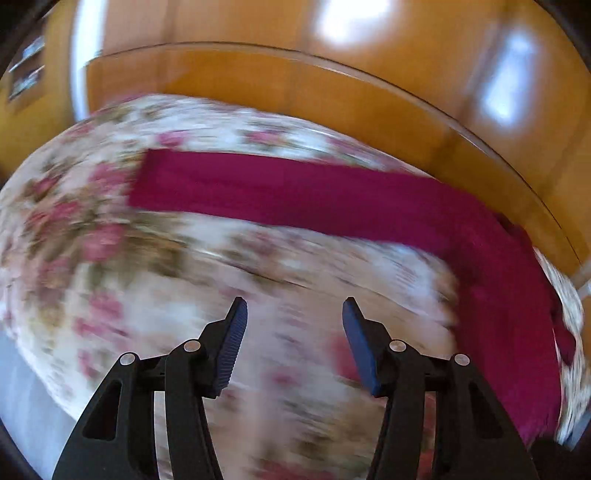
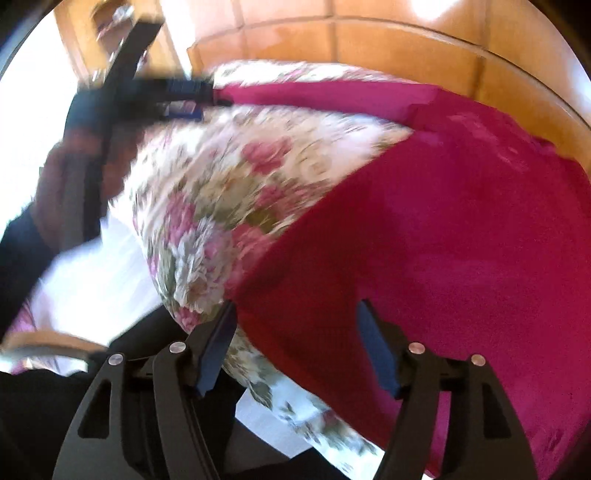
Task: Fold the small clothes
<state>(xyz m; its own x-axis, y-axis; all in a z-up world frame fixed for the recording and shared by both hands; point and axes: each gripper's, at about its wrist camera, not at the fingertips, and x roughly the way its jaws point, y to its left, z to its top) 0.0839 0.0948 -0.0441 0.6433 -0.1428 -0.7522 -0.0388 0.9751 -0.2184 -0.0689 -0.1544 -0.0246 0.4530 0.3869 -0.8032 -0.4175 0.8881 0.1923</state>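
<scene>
A magenta long-sleeved top [image 1: 509, 314] lies on a floral bedspread [image 1: 110, 240]. Its sleeve [image 1: 288, 192] stretches flat to the left in the blurred left wrist view. My left gripper [image 1: 294, 310] hangs open over bare bedspread, short of the sleeve, with nothing between its fingers. In the right wrist view the top's body [image 2: 443, 240] fills the right side. My right gripper [image 2: 297, 310] stands open just above the garment's near edge, and its pads do not press on the cloth. The left gripper [image 2: 184, 98] shows blurred at the upper left, by the sleeve's end [image 2: 258, 94].
A wooden bed board [image 1: 332, 92] curves along the far side of the bed, with wooden cabinet doors [image 1: 406, 29] behind it. A hand [image 2: 62, 177] and dark sleeve hold the left tool. Dark clothing [image 2: 37, 406] fills the lower left by the bed's edge.
</scene>
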